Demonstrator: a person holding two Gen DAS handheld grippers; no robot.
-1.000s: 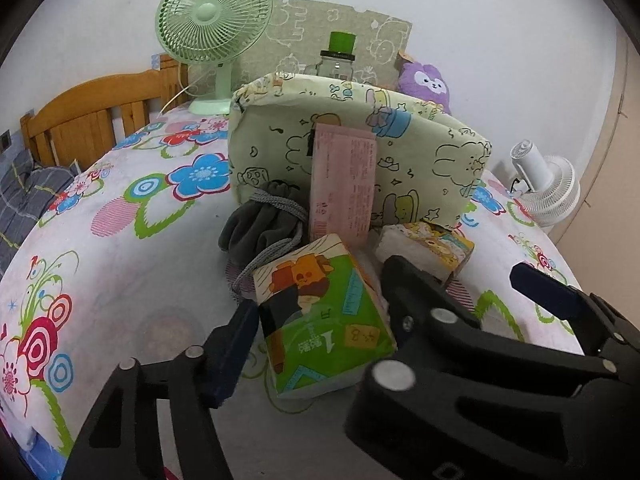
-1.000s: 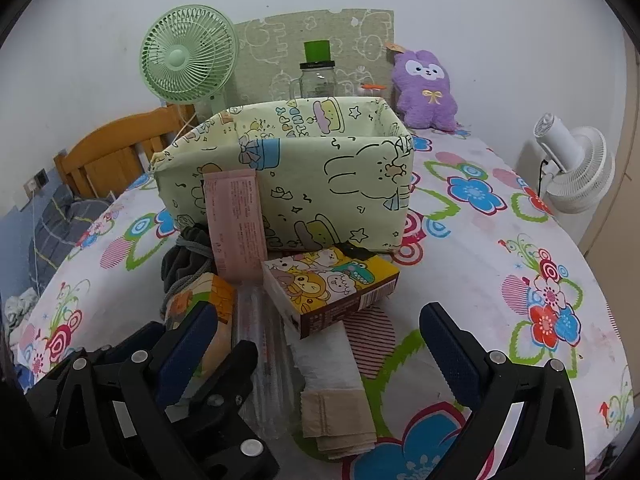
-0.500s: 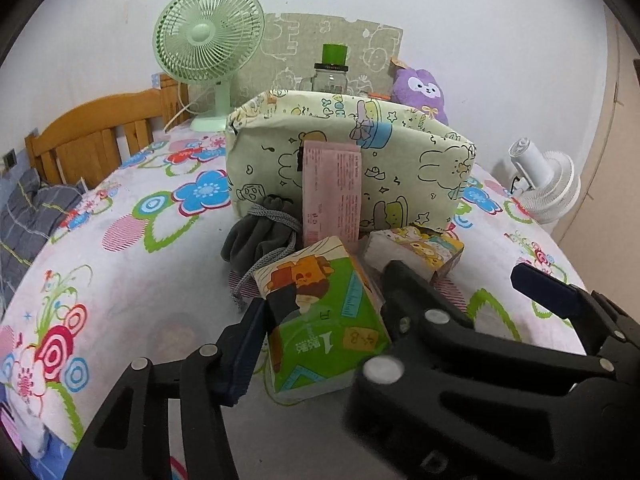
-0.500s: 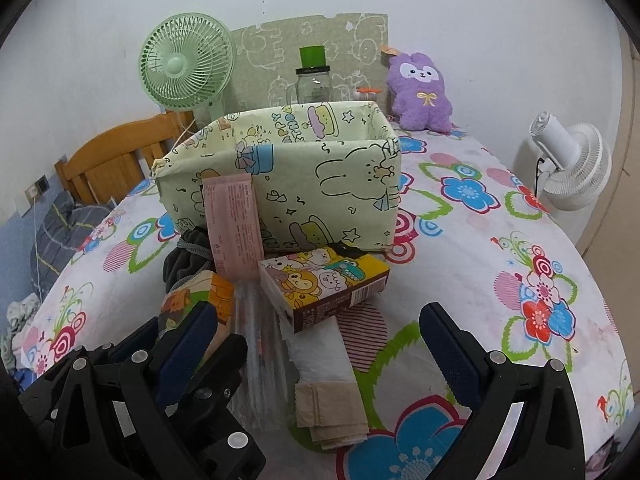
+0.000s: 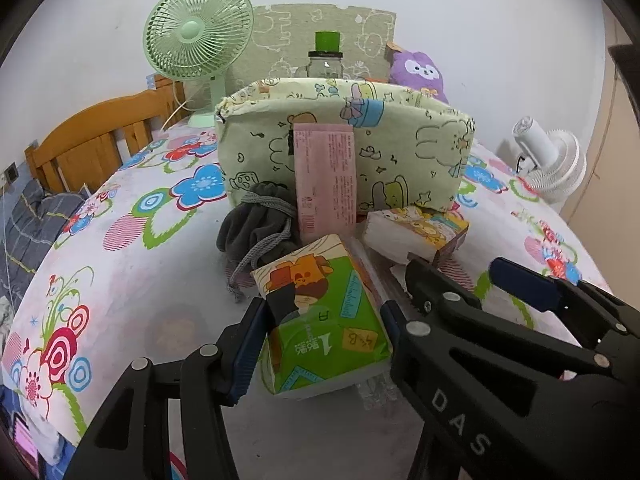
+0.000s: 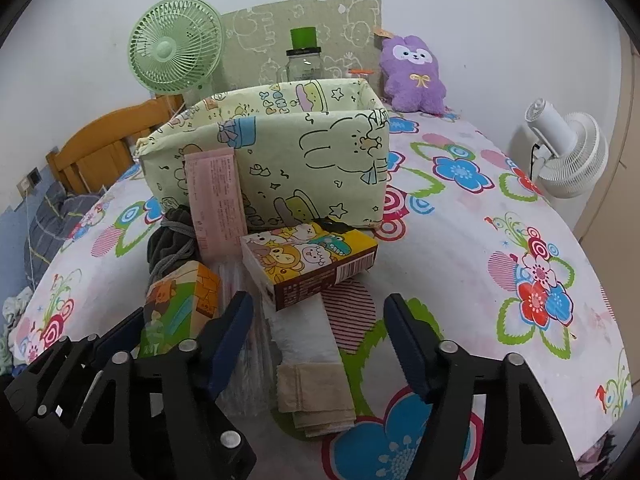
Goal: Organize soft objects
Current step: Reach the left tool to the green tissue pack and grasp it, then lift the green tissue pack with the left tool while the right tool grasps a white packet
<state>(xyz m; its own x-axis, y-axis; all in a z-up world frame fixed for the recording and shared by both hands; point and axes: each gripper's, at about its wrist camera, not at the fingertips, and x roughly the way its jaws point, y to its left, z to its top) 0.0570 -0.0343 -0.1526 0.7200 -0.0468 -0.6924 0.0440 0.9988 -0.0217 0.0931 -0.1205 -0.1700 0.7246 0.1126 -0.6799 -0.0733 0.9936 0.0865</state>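
Green-orange tissue pack point(image 5: 326, 316) is clamped between left gripper point(image 5: 320, 328) pads, foremost. Grey drawstring pouch point(image 5: 256, 228) and cartoon tissue pack point(image 5: 416, 228) are seen before the fabric bin point(image 5: 344, 148); folded beige cloth point(image 6: 316, 396) lies nearest.

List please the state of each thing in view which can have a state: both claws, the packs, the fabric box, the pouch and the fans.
Left claw: shut on green tissue pack.
Right claw: open, holding nothing.
Green tissue pack: gripped on both sides.
Fabric box: open at the top, upright.
Pink packet: upright, leaning on the box.
Cartoon tissue pack: lying flat.
Grey pouch: drawstring pulled shut.
Green fan: blades not blurred.
Jar: lid on.
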